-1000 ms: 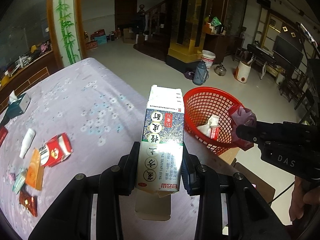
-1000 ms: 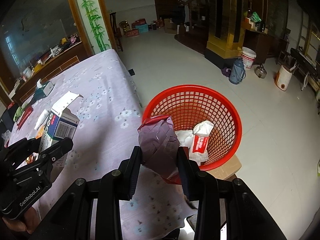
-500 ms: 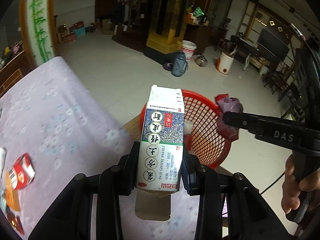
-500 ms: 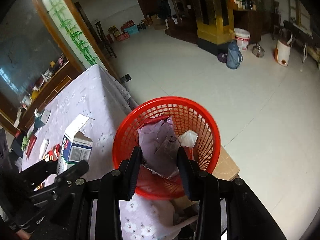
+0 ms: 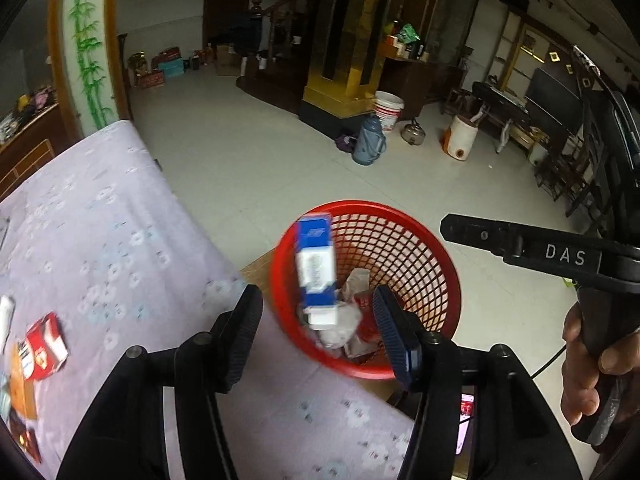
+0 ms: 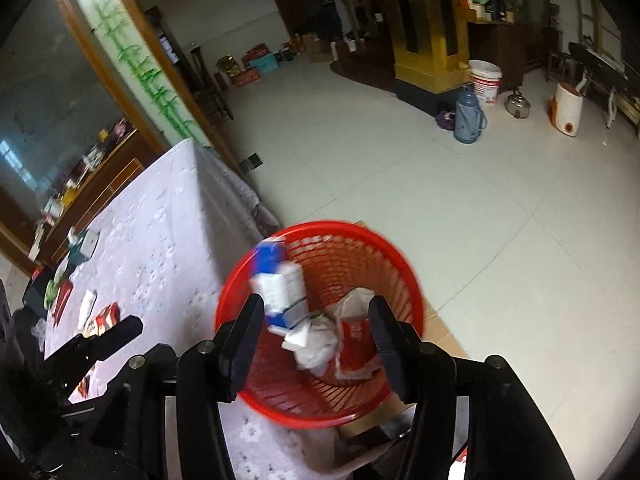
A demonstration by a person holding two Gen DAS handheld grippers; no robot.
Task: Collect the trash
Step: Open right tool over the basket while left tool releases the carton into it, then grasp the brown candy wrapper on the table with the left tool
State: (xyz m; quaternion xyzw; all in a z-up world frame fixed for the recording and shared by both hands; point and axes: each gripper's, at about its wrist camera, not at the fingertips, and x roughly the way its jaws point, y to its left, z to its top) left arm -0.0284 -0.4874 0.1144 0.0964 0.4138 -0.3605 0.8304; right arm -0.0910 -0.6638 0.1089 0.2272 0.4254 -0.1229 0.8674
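Red mesh basket (image 5: 436, 280) beside clothed table (image 5: 100, 240), blurred carton (image 5: 316, 272) inside; both tools released, left (image 5: 318, 336), right (image 6: 316, 338)

The room is dim, with a cold grey tone. Daylight enters from a window (image 6: 10, 152) at 9 o'clock in the right wrist view. The pale floor (image 5: 256, 152) reflects it softly. The falling box (image 5: 316, 272) is smeared by motion blur, and the basket (image 6: 404, 264) rim is blurred too. Straight lines bend strongly near the edges, and the corners are black.
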